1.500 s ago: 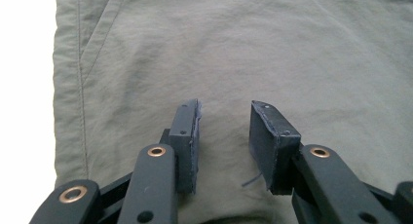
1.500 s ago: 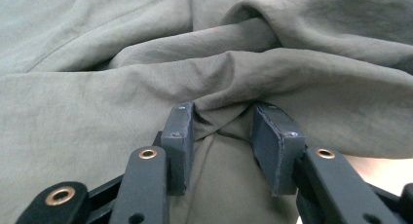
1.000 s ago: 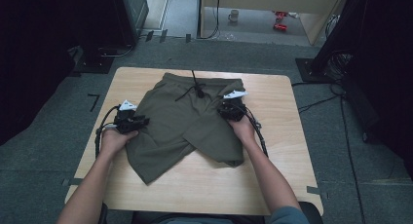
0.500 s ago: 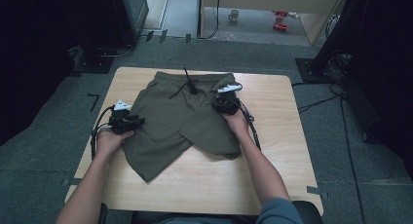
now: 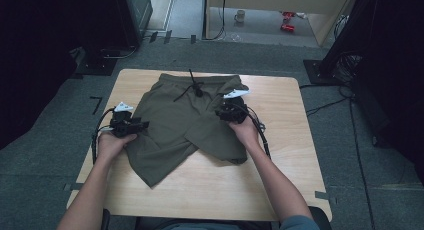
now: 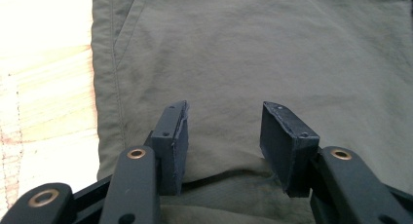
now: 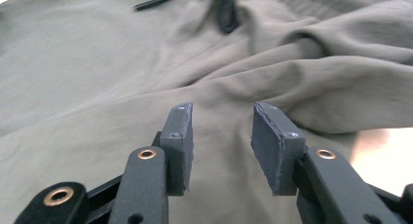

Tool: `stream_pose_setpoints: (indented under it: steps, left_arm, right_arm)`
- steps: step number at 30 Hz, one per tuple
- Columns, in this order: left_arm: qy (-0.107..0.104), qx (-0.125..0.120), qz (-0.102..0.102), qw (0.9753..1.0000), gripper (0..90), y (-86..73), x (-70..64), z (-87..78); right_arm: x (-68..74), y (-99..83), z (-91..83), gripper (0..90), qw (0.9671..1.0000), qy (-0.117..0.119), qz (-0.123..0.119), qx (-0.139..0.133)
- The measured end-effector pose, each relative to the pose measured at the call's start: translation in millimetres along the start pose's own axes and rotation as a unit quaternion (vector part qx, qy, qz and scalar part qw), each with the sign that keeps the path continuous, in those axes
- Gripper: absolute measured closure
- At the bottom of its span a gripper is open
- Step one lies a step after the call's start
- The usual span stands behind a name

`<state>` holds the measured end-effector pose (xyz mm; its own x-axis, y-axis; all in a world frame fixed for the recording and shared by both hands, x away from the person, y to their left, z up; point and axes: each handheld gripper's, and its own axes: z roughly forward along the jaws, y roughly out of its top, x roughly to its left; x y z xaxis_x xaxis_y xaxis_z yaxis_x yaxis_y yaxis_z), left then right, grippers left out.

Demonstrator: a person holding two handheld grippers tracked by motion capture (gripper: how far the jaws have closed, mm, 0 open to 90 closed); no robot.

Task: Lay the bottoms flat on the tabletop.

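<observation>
- We are looking down on a pair of olive-green shorts (image 5: 187, 127) lying spread on a light wooden table (image 5: 280, 185), waistband toward the far edge and the legs fanning out toward the person.
- A black drawstring (image 5: 192, 85) is trailing from the middle of the waistband, one end running past the far edge of the cloth onto the wood.
- The left gripper (image 5: 131, 125) is sitting at the shorts' left side seam — the person's left hand (image 5: 112, 142) is wrapped around its body, and its cable is looping over the table's left edge.
- In the left gripper view we are seeing its jaws standing apart with a clear gap, nothing clamped between them; the left gripper (image 6: 224, 131) is hovering over flat fabric with a fold just beneath the pads, and bare wood is showing off to the side.
- The right gripper (image 5: 229, 110) is resting over the shorts' right hip area, near the bunched corner of the waistband, with the right hand (image 5: 245, 132) behind it.
- In the right gripper view its jaws are likewise parted — the right gripper (image 7: 221, 136) is holding nothing, and rumpled folds of the shorts are lying just ahead of the pads.
</observation>
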<state>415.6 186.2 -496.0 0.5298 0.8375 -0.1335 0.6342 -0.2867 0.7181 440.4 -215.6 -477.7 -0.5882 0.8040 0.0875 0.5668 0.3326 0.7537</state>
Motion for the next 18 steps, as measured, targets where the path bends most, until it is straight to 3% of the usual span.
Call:
stream_pose_setpoints:
  steps: [8, 18]
  left_arm:
    - [-0.006, -0.005, 0.012, 0.9999, 49.7, -0.9, -0.6, -0.4]
    - [-0.013, 0.000, 0.026, 0.9996, 48.6, -1.6, -4.3, 1.6]
  right_arm:
    - [28.5, 1.1, -2.3, 58.0, 0.9993, 0.036, -0.005, 0.005]
    - [62.3, -3.0, 4.6, 55.2, 0.9977, 0.063, -0.023, 0.012]
